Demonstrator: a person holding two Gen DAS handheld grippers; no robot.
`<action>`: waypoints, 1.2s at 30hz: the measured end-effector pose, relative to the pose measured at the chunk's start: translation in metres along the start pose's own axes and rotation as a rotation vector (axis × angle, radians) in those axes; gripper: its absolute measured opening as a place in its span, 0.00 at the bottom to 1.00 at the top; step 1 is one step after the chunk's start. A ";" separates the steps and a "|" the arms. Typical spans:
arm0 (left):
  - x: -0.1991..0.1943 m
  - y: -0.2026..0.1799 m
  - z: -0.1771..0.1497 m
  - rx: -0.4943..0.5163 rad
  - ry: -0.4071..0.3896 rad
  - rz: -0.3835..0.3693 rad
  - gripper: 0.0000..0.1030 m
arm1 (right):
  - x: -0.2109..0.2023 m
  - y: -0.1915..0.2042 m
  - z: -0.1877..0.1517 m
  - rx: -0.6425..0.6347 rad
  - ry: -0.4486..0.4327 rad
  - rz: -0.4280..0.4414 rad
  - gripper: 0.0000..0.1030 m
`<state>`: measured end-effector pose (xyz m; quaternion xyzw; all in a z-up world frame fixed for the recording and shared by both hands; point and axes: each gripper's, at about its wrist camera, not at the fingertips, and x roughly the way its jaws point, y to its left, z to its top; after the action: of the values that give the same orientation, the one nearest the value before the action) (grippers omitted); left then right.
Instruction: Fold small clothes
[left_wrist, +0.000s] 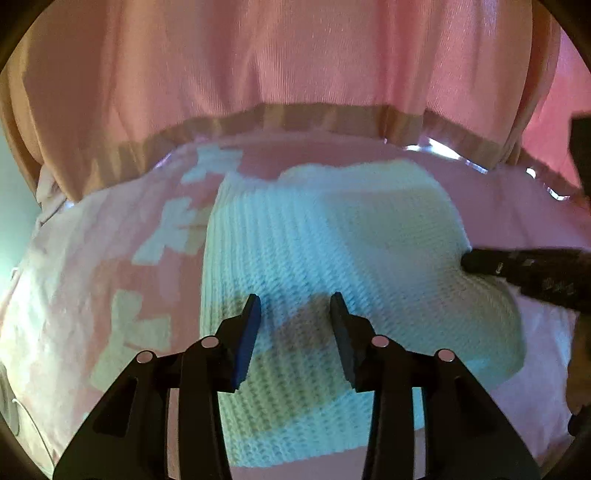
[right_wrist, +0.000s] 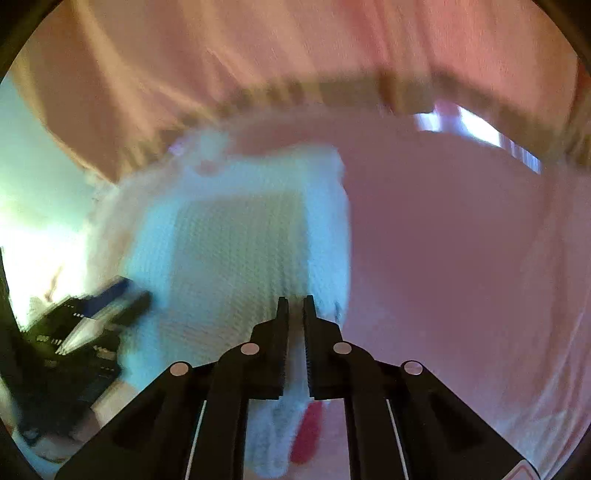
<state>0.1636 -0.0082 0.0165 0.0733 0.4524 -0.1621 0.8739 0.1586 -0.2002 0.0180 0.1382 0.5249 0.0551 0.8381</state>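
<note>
Knit garment (left_wrist: 332, 240) lies mid-surface on pink patterned cover (left_wrist: 110, 277). My right gripper (right_wrist: 294, 301): fingers clamped on garment's right edge. My left gripper (left_wrist: 295, 301): fingers apart above near edge, empty. Recommend: carry edge across low, align edges, release flat.

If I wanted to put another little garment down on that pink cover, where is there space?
The pink cover lies bare beside the white knitted garment, out to the curtain hem. The other side is crowded: a patterned cloth lies there, and both grippers work over the knit.
</note>
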 end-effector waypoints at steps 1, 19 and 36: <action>-0.002 0.002 0.002 -0.034 0.004 -0.029 0.40 | -0.006 0.006 0.002 -0.026 -0.029 0.003 0.07; -0.103 0.011 -0.036 -0.137 -0.231 0.114 0.85 | -0.084 0.022 -0.097 -0.052 -0.199 -0.163 0.51; -0.109 -0.023 -0.123 -0.080 -0.210 0.182 0.91 | -0.077 0.031 -0.173 -0.094 -0.221 -0.285 0.71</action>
<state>0.0023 0.0273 0.0339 0.0617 0.3562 -0.0711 0.9297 -0.0286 -0.1590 0.0220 0.0282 0.4405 -0.0551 0.8956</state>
